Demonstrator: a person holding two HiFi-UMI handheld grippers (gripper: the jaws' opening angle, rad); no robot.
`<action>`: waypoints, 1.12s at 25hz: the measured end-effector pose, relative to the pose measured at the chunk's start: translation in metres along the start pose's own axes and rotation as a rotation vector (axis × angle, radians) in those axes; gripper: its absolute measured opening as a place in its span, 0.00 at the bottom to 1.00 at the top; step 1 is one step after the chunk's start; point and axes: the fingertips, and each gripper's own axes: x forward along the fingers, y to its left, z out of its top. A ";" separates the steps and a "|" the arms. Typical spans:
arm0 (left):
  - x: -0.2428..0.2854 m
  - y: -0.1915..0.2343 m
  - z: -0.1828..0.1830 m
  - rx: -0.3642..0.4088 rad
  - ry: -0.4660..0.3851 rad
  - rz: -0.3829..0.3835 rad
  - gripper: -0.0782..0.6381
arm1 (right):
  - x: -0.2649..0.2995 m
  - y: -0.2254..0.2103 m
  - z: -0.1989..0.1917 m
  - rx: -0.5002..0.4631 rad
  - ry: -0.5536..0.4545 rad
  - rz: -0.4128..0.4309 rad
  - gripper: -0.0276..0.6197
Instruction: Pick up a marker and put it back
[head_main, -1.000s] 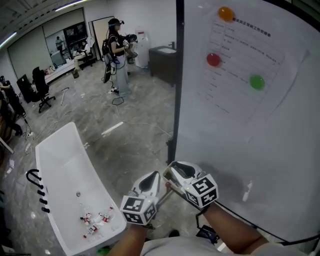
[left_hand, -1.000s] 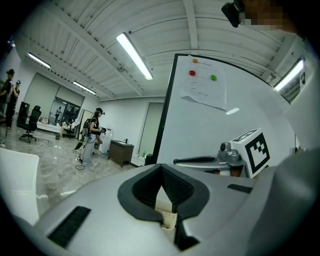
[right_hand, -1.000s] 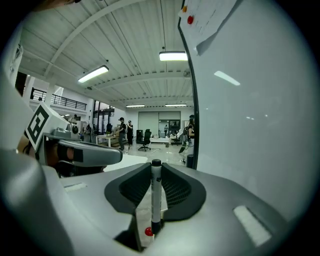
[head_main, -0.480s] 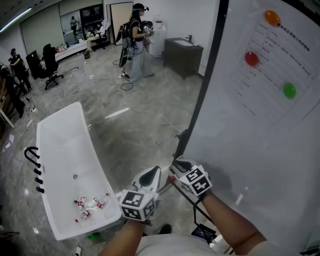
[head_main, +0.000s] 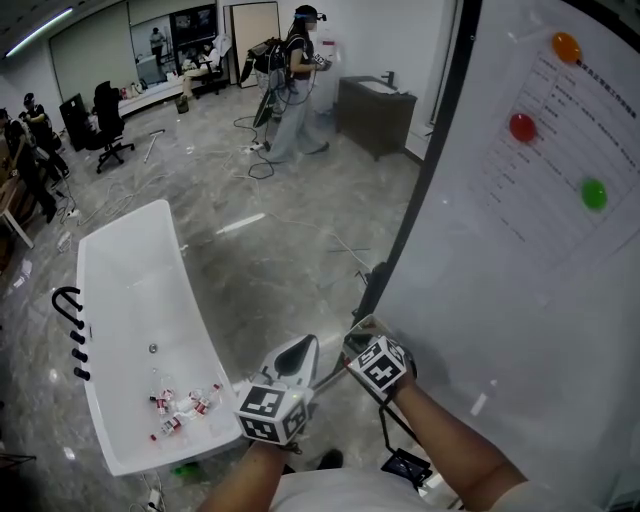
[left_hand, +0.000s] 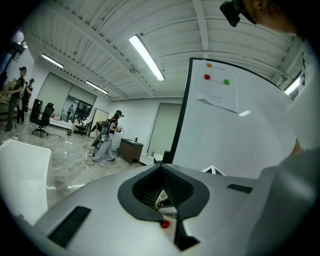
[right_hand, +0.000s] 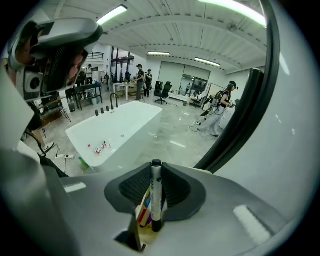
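A marker (right_hand: 156, 195) with a white barrel and a black cap stands upright between the jaws of my right gripper (right_hand: 156, 172), which is shut on it. In the head view the right gripper (head_main: 362, 332) hangs low in front of the whiteboard's (head_main: 520, 300) left edge. The marker itself is hard to make out there. My left gripper (head_main: 300, 352) sits just left of it, almost touching. In the left gripper view its jaws (left_hand: 162, 172) are shut, and I see nothing held between them.
A sheet of paper (head_main: 550, 130) is pinned to the whiteboard by orange (head_main: 566, 46), red (head_main: 522, 126) and green (head_main: 594, 193) magnets. A white bathtub (head_main: 120, 290) with small bottles (head_main: 185, 405) stands at the left. The board's black post (head_main: 420, 190) rises beside the grippers. A person (head_main: 300, 80) walks far off.
The head view has swung left, so the whiteboard sits further right and more floor shows. Both grippers stay close together at the bottom, and the right one still holds the marker.
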 end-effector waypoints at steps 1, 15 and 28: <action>0.000 0.000 0.001 0.000 0.000 0.001 0.12 | 0.003 0.001 -0.002 -0.002 0.010 -0.001 0.15; -0.003 -0.001 -0.002 0.008 0.009 -0.004 0.11 | -0.004 0.001 0.008 0.048 -0.052 -0.023 0.18; 0.014 -0.049 0.019 0.058 -0.013 -0.090 0.11 | -0.167 -0.013 0.095 0.229 -0.576 -0.153 0.05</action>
